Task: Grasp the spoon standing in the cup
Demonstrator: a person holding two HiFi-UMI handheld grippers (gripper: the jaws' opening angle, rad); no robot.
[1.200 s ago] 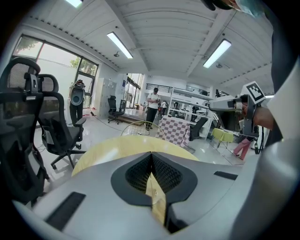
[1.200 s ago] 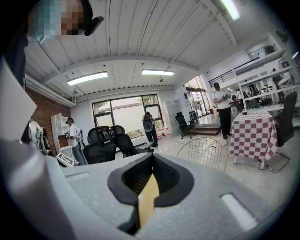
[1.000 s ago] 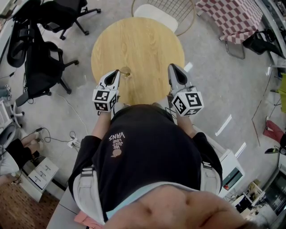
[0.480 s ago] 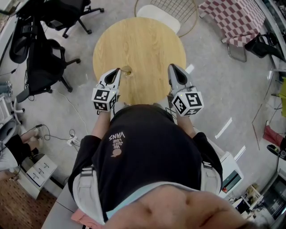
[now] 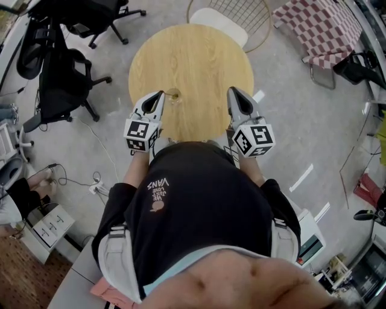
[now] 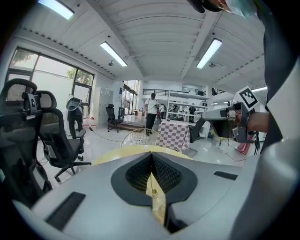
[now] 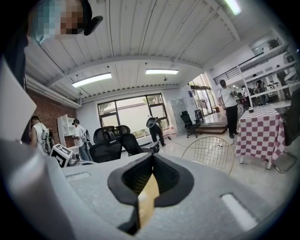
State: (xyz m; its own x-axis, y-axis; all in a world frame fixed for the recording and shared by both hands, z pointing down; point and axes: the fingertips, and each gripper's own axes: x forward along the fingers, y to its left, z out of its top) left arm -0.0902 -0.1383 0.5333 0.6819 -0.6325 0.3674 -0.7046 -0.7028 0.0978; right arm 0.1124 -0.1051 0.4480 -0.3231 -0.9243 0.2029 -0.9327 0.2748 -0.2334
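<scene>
A small clear cup (image 5: 174, 95) with a thin spoon standing in it sits near the left front edge of the round wooden table (image 5: 199, 54). My left gripper (image 5: 159, 95) hovers just left of the cup, jaws shut with nothing held. In the left gripper view, the cup (image 6: 154, 194) and the spoon handle (image 6: 150, 180) show through the narrow slit below the closed jaw tips of the left gripper (image 6: 151, 157). My right gripper (image 5: 231, 90) hangs over the table's right front edge. It is shut and empty, and the right gripper view (image 7: 152, 157) shows the same.
A wire-frame chair (image 5: 224, 18) stands at the table's far side. Black office chairs (image 5: 60, 72) are on the left and a checkered-cloth table (image 5: 313, 27) is at the far right. The person's body fills the lower head view. People stand in the room beyond.
The head view has drifted a little, so the table sits slightly further right in frame. Both grippers keep the same pose, and the cup stays beside the left one.
</scene>
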